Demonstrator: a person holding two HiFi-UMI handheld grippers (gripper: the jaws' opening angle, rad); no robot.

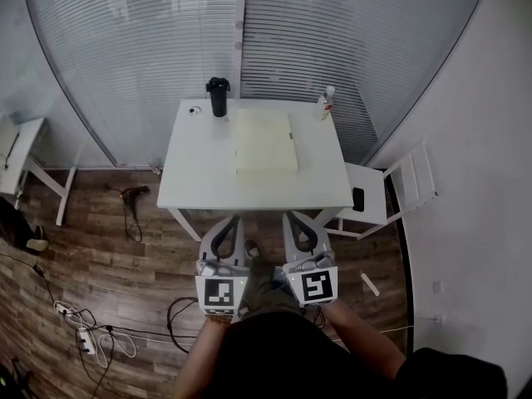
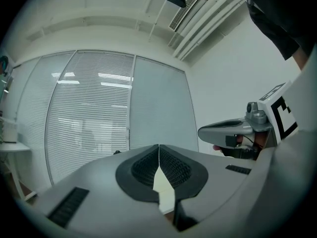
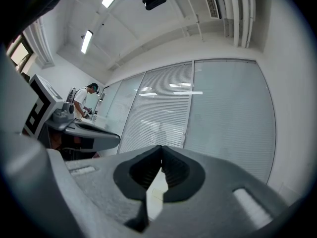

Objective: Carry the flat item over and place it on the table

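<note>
The flat item (image 1: 265, 140), a pale cream slab, lies on the white table (image 1: 199, 173), towards its far right part. Both grippers hover level, side by side, over the floor just short of the table's front edge. My left gripper (image 1: 229, 220) is shut with nothing between its jaws; in the left gripper view its pads (image 2: 158, 148) meet at the tips. My right gripper (image 1: 297, 219) is shut and empty as well, with its tips (image 3: 161, 148) touching in the right gripper view. Neither gripper touches the slab.
A black tumbler (image 1: 218, 96), a white bottle (image 1: 326, 102) and a small round object (image 1: 194, 110) stand along the table's far edge. A white chair (image 1: 374, 194) sits at the table's right. Cables (image 1: 91, 331) lie on the wooden floor at left. Glass walls with blinds stand behind.
</note>
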